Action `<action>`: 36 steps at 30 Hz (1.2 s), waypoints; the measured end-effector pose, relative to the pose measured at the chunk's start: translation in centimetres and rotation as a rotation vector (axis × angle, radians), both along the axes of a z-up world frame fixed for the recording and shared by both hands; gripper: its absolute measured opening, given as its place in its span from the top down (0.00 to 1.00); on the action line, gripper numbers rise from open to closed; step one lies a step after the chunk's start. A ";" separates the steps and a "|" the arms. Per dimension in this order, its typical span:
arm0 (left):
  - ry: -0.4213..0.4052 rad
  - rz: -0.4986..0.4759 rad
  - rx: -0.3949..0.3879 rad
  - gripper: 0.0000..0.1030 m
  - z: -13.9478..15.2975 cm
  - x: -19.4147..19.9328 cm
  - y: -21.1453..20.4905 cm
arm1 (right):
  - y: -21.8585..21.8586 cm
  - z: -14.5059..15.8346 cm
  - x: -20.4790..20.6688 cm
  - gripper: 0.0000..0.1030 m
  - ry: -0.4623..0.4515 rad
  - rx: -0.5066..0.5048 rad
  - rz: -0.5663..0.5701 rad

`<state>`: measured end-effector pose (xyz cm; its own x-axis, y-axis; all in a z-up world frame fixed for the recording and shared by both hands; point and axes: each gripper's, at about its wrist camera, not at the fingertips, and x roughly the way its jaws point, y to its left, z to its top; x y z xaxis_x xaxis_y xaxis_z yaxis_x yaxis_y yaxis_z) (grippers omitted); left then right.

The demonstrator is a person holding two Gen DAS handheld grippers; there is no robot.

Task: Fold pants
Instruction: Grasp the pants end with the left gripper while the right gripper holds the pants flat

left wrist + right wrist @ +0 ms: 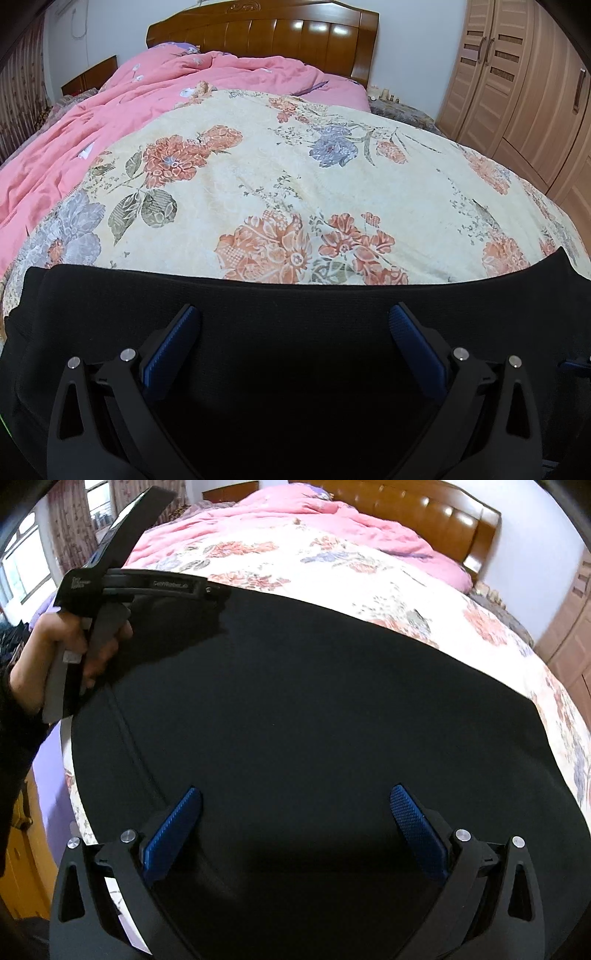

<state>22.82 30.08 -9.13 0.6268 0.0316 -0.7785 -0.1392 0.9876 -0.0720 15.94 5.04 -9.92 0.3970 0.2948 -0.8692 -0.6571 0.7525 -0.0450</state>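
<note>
The black pants (295,332) lie flat on the floral bedspread (280,184) at the near end of the bed. They fill the right wrist view (314,709), with a long seam at their left. My left gripper (293,317) hovers over the pants, open and empty, blue pads wide apart. My right gripper (293,799) is also open and empty over the pants. The left gripper's body, held in a hand, shows in the right wrist view (147,587) at the pants' far left edge; its fingertips are hidden there.
A crumpled pink quilt (122,110) covers the bed's far left. A wooden headboard (266,33) stands behind it. A wooden wardrobe (517,85) lines the right side. A window with curtains (55,542) is at the left.
</note>
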 end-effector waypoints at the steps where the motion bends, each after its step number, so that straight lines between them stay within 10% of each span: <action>1: -0.002 0.001 0.004 0.01 0.0 0.0 0.0 | 0.3 0.3 0.2 0.04 -0.008 -0.003 -0.013; 4: -0.040 0.034 0.025 0.02 0.9 -1.1 0.0 | 1.8 1.5 0.5 0.04 -0.041 0.077 -0.017; 10: -0.294 0.151 -0.298 0.02 5.3 -12.0 7.4 | 3.1 -0.2 0.7 0.04 -0.054 0.059 0.009; 17: -0.307 0.405 -0.564 0.09 1.4 -20.9 19.0 | 2.8 0.0 1.2 0.04 -0.059 0.056 0.009; 28: -0.315 0.409 -0.782 0.26 -3.2 -18.5 23.5 | 3.3 -0.5 1.2 0.04 -0.060 0.057 0.008; 32: -0.326 0.421 -0.756 0.78 -3.5 -18.4 23.8 | 3.3 -0.5 1.2 0.04 -0.060 0.057 0.007; 36: -0.362 0.413 -0.656 0.87 -1.9 -19.5 22.8 | 3.4 -0.3 1.2 0.04 -0.073 0.046 0.000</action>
